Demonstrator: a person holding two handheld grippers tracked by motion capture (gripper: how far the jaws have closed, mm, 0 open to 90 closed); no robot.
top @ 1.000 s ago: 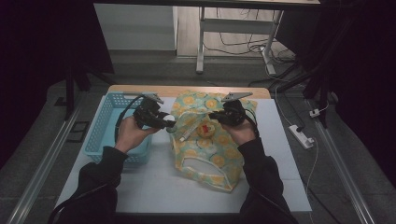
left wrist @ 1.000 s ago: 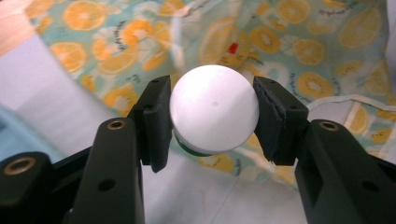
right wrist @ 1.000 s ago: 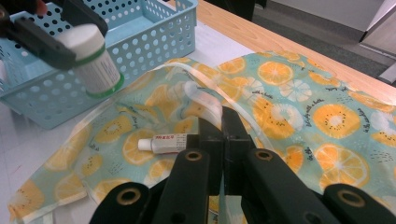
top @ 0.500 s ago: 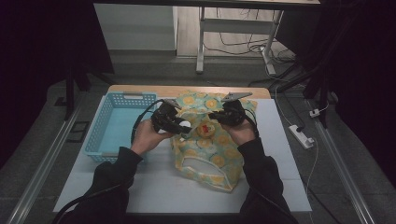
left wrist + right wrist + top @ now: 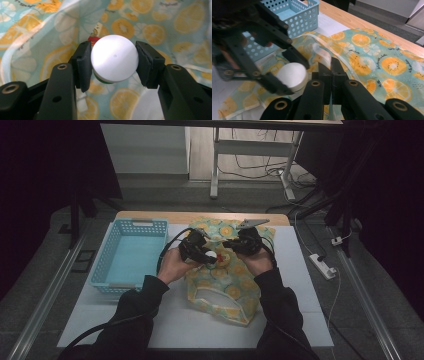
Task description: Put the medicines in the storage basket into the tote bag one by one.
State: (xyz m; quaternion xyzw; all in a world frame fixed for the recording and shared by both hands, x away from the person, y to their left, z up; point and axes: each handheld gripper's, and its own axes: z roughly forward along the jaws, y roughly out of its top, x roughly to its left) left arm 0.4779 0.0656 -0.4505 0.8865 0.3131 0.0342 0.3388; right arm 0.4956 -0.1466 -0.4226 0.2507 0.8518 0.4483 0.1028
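A fruit-print cloth bag [image 5: 227, 287] lies in the middle of the white table. My left gripper [image 5: 209, 258] hovers over the bag's upper part, shut on a round white-topped container [image 5: 114, 58] with a green lower edge; one pad [image 5: 83, 62] presses each side. Just behind the container a small red patch [image 5: 94, 39] shows against the cloth. My right gripper [image 5: 330, 66] has its jaws together on the bag's cloth [image 5: 374, 57] near its rim, close beside the left gripper [image 5: 287, 72]. In the high view the right gripper [image 5: 231, 245] sits just right of the container [image 5: 212, 255].
A light blue perforated basket [image 5: 131, 224] stands on the table's left side, its corner [image 5: 294, 15] visible behind the left gripper. A wooden strip [image 5: 165, 216] runs along the table's far edge. A white power strip [image 5: 324, 266] lies on the floor to the right.
My left gripper has travelled right, from beside the basket to over the bag, carrying the white-topped container. The right gripper has stayed put on the bag.
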